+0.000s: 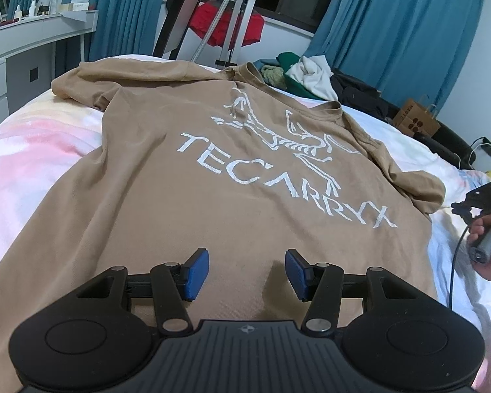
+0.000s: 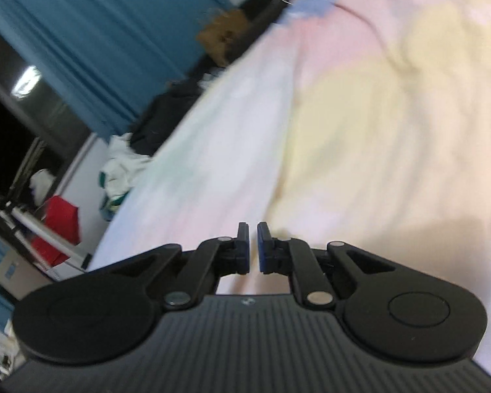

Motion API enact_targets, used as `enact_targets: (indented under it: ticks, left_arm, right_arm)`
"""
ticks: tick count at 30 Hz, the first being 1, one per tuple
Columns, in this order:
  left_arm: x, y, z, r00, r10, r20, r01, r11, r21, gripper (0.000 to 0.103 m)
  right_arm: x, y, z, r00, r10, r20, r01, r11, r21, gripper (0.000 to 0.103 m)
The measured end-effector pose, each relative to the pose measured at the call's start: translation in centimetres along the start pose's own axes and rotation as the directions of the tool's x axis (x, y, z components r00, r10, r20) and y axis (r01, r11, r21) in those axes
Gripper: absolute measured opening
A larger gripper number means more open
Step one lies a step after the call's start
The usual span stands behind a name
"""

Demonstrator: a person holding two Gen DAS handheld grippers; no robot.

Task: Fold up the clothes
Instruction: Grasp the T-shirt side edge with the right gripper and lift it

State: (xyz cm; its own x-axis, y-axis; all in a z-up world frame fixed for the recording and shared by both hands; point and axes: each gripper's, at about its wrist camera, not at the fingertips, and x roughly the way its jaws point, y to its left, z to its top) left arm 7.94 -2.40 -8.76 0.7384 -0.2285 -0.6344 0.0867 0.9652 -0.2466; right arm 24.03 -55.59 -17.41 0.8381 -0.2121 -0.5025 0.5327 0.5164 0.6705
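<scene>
Where teal curtains (image 1: 392, 26) frame a dark window, a pastel bed (image 1: 32, 150) carries a tan shirt (image 1: 186, 190) spread flat, print up. The left tool (image 1: 247, 270) hovers over its hem, jaws wide, empty. The right tool (image 2: 253, 247), nearly closed on nothing, tilts above bare bedding beside the shirt.
</scene>
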Motion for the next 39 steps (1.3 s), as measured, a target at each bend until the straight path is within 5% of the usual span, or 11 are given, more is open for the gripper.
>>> enact_targets:
  ticks: [3, 5, 7, 12, 14, 16, 21, 26, 32, 36, 39]
  left_arm:
    - [0.0, 0.0, 0.0, 1.0, 0.001, 0.001, -0.001, 1.0, 0.001, 0.054]
    - [-0.1, 0.1, 0.0, 1.0, -0.001, 0.001, 0.001, 1.0, 0.001, 0.054]
    - [-0.1, 0.1, 0.0, 1.0, -0.002, 0.001, 0.002, 1.0, 0.002, 0.054]
    - [-0.2, 0.1, 0.1, 1.0, -0.008, 0.002, 0.008, 1.0, 0.013, 0.054]
    - [-0.2, 0.1, 0.1, 1.0, -0.006, 0.003, 0.006, 1.0, 0.018, 0.054]
    - [-0.2, 0.1, 0.1, 1.0, -0.004, 0.003, 0.004, 1.0, 0.022, 0.054]
    - [-0.3, 0.3, 0.2, 1.0, -0.01, 0.007, 0.01, 1.0, 0.017, 0.054]
    - [-0.4, 0.6, 0.4, 1.0, -0.015, 0.004, 0.015, 1.0, 0.011, 0.054]
    - [-0.4, 0.7, 0.4, 1.0, -0.013, 0.002, 0.013, 1.0, 0.014, 0.054]
    - [-0.2, 0.7, 0.4, 1.0, -0.011, -0.006, 0.011, 1.0, 0.011, 0.054]
    - [-0.2, 0.7, 0.5, 1.0, -0.007, -0.005, 0.007, 1.0, 0.01, 0.054]
  right_arm:
    - [-1.4, 1.7, -0.5, 0.991, 0.085, -0.102, -0.092, 0.994, -0.06, 0.015]
    - [-2.9, 3.8, -1.6, 0.972, 0.168, -0.162, -0.188, 0.975, -0.12, 0.04]
    - [-4.1, 5.6, -3.3, 0.949, 0.227, -0.217, -0.269, 0.944, -0.191, 0.083]
    - [-3.3, 8.6, -7.3, 0.948, 0.117, -0.295, -0.233, 0.888, -0.396, 0.081]
    - [-2.6, 8.5, -8.1, 0.956, 0.072, -0.285, -0.198, 0.875, -0.443, 0.058]
    - [-2.5, 7.8, -7.8, 0.964, 0.02, -0.264, -0.135, 0.896, -0.424, 0.008]
    - [-5.7, 6.0, -3.8, 0.981, 0.17, -0.095, -0.189, 0.949, -0.253, 0.007]
    - [-5.3, 3.0, -2.2, 0.986, 0.163, -0.032, -0.166, 0.976, -0.14, 0.007]
    - [-3.7, 0.4, -2.2, 0.972, 0.17, -0.163, -0.163, 0.985, 0.055, 0.014]
    - [-5.2, 1.2, -2.5, 0.948, 0.256, -0.189, -0.246, 0.967, 0.072, 0.079]
    - [-4.9, 2.9, -3.7, 0.947, 0.249, -0.202, -0.25, 0.968, 0.019, 0.086]
